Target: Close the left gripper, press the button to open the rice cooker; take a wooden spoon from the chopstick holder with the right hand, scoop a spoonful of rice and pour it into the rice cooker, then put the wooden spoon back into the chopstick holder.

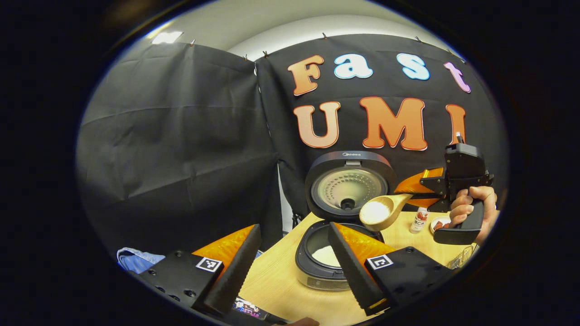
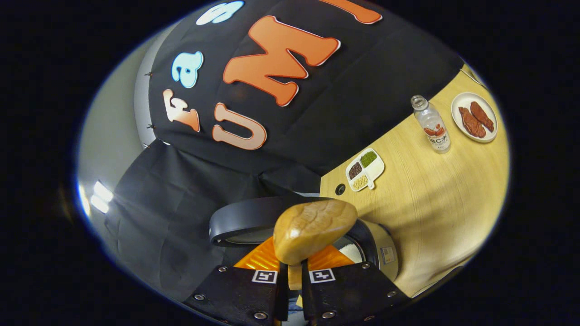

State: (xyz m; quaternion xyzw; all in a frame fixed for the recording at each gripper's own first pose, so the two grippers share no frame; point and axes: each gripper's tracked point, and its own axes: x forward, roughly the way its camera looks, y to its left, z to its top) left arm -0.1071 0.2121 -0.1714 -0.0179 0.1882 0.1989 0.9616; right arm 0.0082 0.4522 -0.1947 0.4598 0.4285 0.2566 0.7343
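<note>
Progress check, read from left to right across the desk (image 1: 281,276). Left gripper (image 1: 290,267): jaws released, spread wide and grasping nothing, held low in front of the rice cooker (image 1: 324,267). Rice cooker: lid (image 1: 349,185) standing upright and fully open, so the button step is judged complete; the inner pot shows white rice on its bottom, seen in the left gripper view. Wooden spoon (image 1: 383,212): out of the chopstick holder, bowl loaded with white rice, held in the air above the open pot and just in front of the raised lid. Right gripper (image 1: 419,185): jaws clenched on the spoon handle, with a hand (image 1: 471,208) on the grip; in the right gripper view the spoon (image 2: 312,231) is seen from behind, its bowl over the cooker (image 2: 371,253). Farther right on the desk stand a small bottle (image 2: 432,124), a divided dish (image 2: 365,170) of grains and a plate (image 2: 475,117) with brown pieces. Status: opening, fetching and scooping appear done. Remaining: tip the spoonful into the pot, then return the spoon to the chopstick holder.
</note>
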